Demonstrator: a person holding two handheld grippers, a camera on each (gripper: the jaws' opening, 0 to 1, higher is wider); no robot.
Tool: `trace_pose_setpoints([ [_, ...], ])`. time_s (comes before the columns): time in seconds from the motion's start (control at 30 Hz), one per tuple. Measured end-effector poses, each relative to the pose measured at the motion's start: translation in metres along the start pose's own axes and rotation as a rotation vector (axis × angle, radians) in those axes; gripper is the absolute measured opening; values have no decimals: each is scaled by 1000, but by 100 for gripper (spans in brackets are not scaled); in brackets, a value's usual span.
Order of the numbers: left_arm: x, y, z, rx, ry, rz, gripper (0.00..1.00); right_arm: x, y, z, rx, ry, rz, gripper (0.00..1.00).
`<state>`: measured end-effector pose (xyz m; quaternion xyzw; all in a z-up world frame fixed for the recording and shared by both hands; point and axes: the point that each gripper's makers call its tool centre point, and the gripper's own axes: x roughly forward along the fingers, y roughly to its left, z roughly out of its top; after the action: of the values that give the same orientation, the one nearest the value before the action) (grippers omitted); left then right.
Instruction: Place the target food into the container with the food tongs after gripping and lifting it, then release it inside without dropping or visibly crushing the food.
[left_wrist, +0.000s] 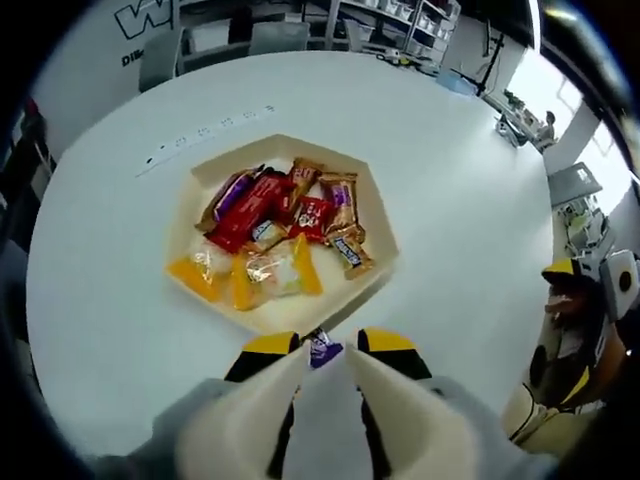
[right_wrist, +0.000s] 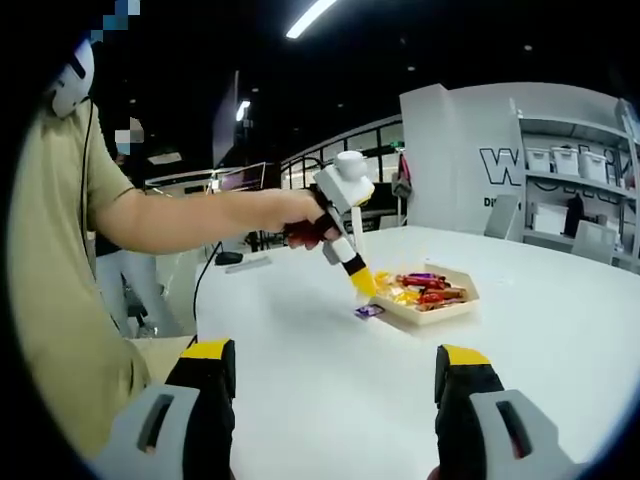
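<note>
Left tool clamped on a purple candy (small, wrapped) at lower centre, just below the tray, right tool released over the white table.

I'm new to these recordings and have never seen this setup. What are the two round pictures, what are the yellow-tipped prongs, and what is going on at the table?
No robot here: a person holds a two-jaw gripper in each hand, each carrying a fisheye camera. The left gripper view looks down its jaws at a white table with a tray of wrapped snacks. The left gripper is beside the tray's near edge, over a small purple-wrapped candy lying on the table outside the tray; whether it is gripped is unclear. The right gripper view watches from the side; the right gripper is open and empty.
</note>
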<state>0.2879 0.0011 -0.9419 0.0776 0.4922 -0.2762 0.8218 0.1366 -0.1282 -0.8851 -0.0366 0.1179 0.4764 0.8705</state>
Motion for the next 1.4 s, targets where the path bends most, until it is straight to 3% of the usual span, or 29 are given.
trace_pose_setpoints([
  [0.53,4,-5,-11,-28,-11,-7,23,0,-3,2,1,-9,-2,81],
  [1.07,12,-1,-16,-56,-29,29,23,-1,-3,-1,4,-5,-3,81],
  [1.4,10,-2,-23,36,-10,19,21,-2,-1,0,4,-7,-3,81],
])
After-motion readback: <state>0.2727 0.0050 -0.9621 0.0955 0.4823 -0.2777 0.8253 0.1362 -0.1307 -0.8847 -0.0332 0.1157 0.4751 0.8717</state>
